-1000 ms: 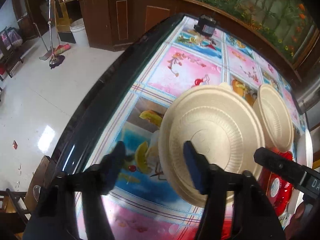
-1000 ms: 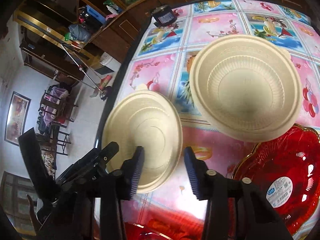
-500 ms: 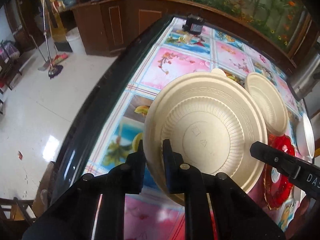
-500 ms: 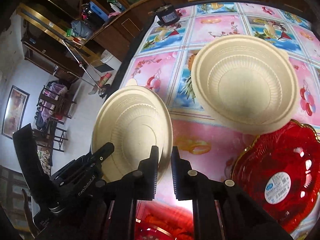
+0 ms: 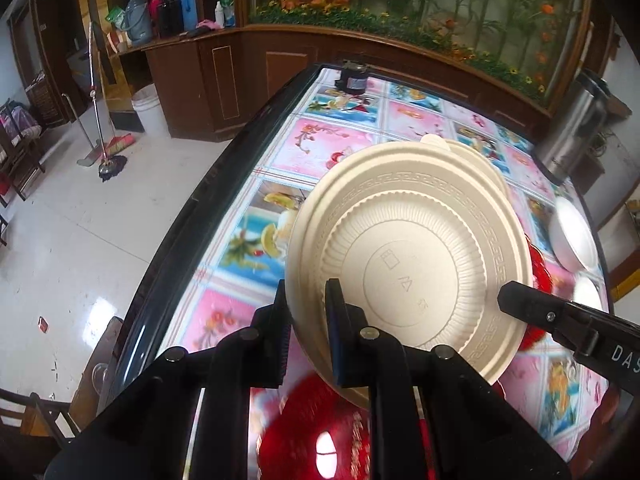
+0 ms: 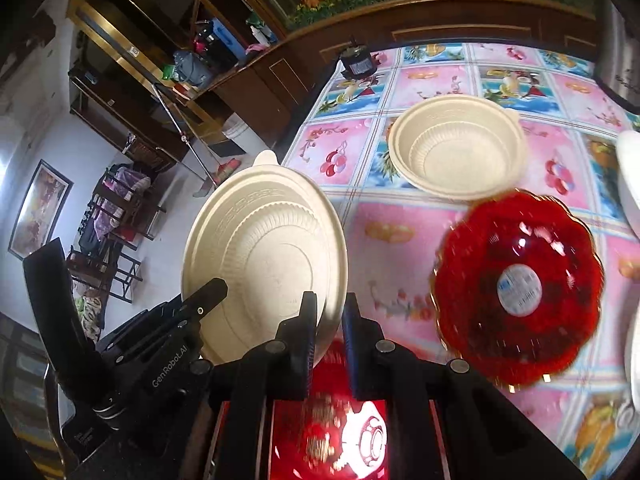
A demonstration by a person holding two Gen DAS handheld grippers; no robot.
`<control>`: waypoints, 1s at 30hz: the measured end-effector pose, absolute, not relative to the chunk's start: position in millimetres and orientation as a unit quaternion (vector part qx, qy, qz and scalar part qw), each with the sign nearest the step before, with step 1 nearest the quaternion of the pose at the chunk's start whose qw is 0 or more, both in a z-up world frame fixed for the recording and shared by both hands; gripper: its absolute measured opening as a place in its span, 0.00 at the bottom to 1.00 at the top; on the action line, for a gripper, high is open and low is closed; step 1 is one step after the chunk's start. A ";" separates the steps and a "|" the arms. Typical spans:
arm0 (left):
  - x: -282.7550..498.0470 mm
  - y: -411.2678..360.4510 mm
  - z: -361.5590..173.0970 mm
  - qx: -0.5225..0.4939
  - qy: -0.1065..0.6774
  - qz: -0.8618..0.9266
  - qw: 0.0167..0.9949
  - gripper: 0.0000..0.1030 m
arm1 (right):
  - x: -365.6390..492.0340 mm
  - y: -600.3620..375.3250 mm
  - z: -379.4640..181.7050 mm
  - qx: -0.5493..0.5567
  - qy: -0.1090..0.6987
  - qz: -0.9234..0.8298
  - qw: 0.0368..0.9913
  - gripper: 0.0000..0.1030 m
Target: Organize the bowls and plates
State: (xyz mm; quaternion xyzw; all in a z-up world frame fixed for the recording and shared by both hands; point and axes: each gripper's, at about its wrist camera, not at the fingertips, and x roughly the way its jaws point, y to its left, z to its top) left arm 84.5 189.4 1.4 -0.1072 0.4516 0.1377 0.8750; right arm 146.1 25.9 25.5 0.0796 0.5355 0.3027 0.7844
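Observation:
A beige ribbed plate [image 5: 412,264] hangs tilted above the table, underside toward the left wrist camera. My left gripper [image 5: 308,300] is shut on its near left rim. The same plate [image 6: 264,256] shows in the right wrist view, where my right gripper [image 6: 330,308] is shut on its right rim. A matching beige bowl [image 6: 460,156] stands upright on the table beyond it and peeks out behind the plate [image 5: 476,152] in the left wrist view.
A red glass plate [image 6: 516,288] lies right of the held plate, and another red dish [image 6: 344,432] sits under the grippers. White dishes [image 5: 572,236] stand at the right edge. A small dark device [image 6: 358,64] sits at the table's far end. The table's dark rim [image 5: 188,216] drops to the floor.
Both grippers went from open to shut on opposite rims of the beige plate. They then raised it off the tablecloth, and it now hangs tilted between them.

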 end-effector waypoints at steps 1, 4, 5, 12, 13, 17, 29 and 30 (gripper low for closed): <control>79.3 186.9 2.7 -0.106 0.449 0.137 0.876 0.13 | 139.6 21.0 27.7 0.081 0.533 0.302 0.786 0.12; 62.8 175.6 2.4 -0.103 0.448 0.132 0.878 0.14 | 121.1 7.2 31.4 0.085 0.527 0.305 0.788 0.12; 58.6 173.6 2.3 -0.102 0.447 0.132 0.879 0.14 | 115.2 3.5 31.4 0.085 0.527 0.305 0.789 0.12; 20.7 158.0 -7.9 -0.105 0.447 0.126 0.879 0.14 | 74.3 -19.1 24.1 0.086 0.526 0.309 0.788 0.12; 15.6 156.2 -9.2 -0.106 0.447 0.125 0.879 0.14 | 70.0 -20.6 22.4 0.084 0.527 0.310 0.787 0.12; -0.4 147.9 -23.1 -0.106 0.457 0.124 0.875 0.14 | 51.2 -28.7 8.7 0.084 0.537 0.312 0.779 0.12; -14.1 138.6 -57.1 -0.116 0.489 0.122 0.856 0.14 | 39.3 -37.0 -28.9 0.074 0.572 0.300 0.760 0.12; -14.6 138.6 -57.5 -0.115 0.489 0.123 0.856 0.14 | 39.0 -36.4 -29.5 0.073 0.573 0.301 0.759 0.12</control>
